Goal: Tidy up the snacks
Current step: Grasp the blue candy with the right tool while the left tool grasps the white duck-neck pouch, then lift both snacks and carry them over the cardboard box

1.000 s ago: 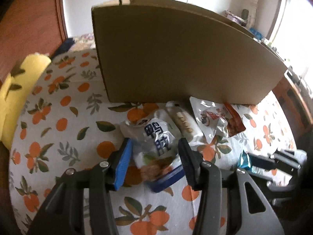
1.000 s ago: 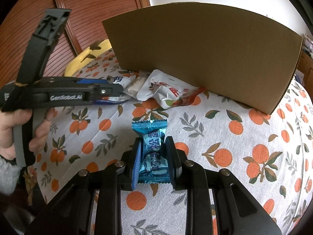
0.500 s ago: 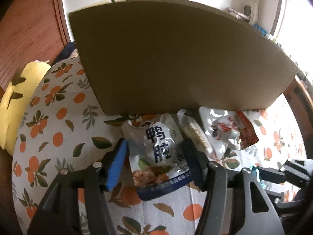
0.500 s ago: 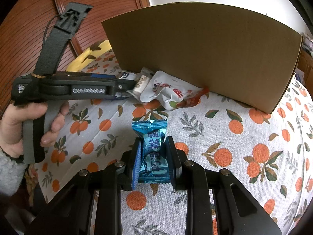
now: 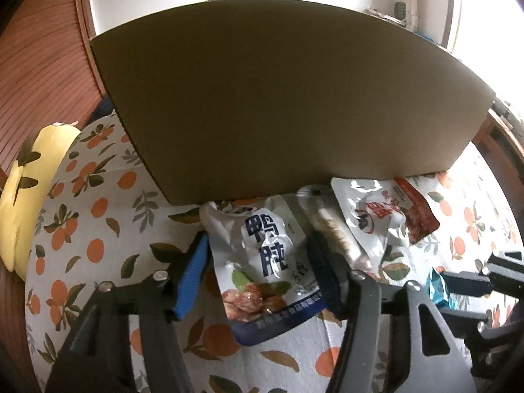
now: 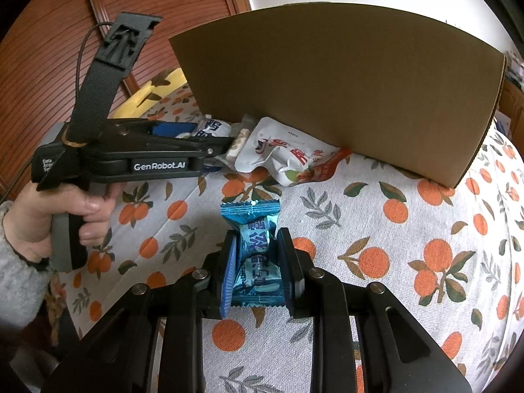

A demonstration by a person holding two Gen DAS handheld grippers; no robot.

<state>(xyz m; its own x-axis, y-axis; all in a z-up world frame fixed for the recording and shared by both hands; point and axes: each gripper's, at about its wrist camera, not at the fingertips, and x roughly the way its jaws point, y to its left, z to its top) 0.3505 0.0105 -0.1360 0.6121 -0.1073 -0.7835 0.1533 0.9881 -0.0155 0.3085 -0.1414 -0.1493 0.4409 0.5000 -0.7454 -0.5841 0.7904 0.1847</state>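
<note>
A crinkled silver foil pouch (image 5: 262, 255) with large dark-blue Chinese characters and a photo of brown meat lies flat on the desk (image 6: 409, 229), whose cloth is printed with oranges and leaves. The left gripper (image 5: 258, 271) straddles this pouch; its jaws are closing, the blue pad just beside the pouch's left edge and the dark one at its right edge, without a visible squeeze. Behind stands a plain brown cardboard box (image 5: 278, 98), matte and smooth-walled.

The right gripper (image 6: 258, 268) is clamped on a glossy blue candy wrapper (image 6: 253, 229) with zigzag-cut ends and white Chinese lettering.

Only the right wrist view shows a hand (image 6: 49, 216) in a grey knitted sleeve gripping the left tool's handle, and the white words "GenRobot.AI" on its side. Only the left wrist view shows a long clear-wrapped beige snack (image 5: 334, 229) beside the pouch. Both show a white-and-red pouch (image 6: 288, 157) against the box.
</note>
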